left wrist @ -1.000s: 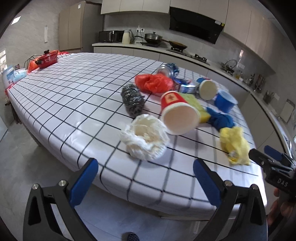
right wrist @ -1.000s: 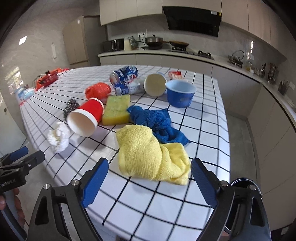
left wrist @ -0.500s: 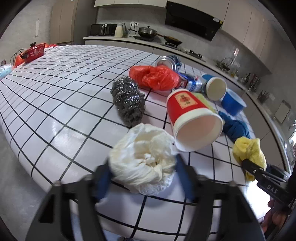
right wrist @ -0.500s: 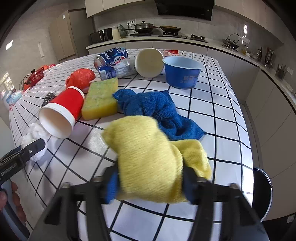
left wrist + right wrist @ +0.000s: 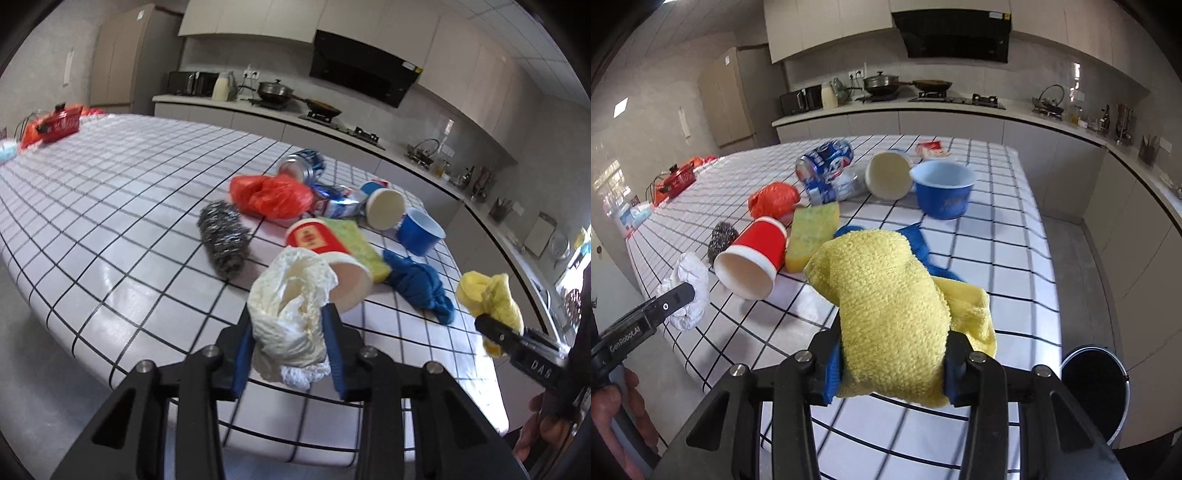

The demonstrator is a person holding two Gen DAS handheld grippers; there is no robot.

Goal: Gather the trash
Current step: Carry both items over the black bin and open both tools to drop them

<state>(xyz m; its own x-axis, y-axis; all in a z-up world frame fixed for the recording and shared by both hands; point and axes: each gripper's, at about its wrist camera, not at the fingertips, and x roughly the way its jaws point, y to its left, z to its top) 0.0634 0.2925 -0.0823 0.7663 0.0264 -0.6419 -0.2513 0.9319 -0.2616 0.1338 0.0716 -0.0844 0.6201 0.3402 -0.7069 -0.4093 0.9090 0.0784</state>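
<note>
My left gripper (image 5: 290, 345) is shut on a crumpled white tissue (image 5: 291, 317) and holds it above the table's near edge. My right gripper (image 5: 892, 363) is shut on a yellow cloth (image 5: 886, 306), lifted off the table; the cloth also shows in the left wrist view (image 5: 491, 299). On the checked table (image 5: 110, 206) lie a red paper cup (image 5: 753, 254), a red plastic bag (image 5: 271, 194), a crushed blue can (image 5: 825, 166), a white cup (image 5: 888, 175) and a wrapper (image 5: 929, 147).
A steel scourer (image 5: 223, 240), a green sponge (image 5: 812, 234), a blue cloth (image 5: 419, 284) and a blue bowl (image 5: 943, 188) also lie there. A black bin (image 5: 1093, 389) stands on the floor at the table's right end. A red appliance (image 5: 61, 123) sits far left.
Both grippers moved in over their items, closed on them and lifted: the left took the white tissue, the right took the yellow cloth off the blue cloth.
</note>
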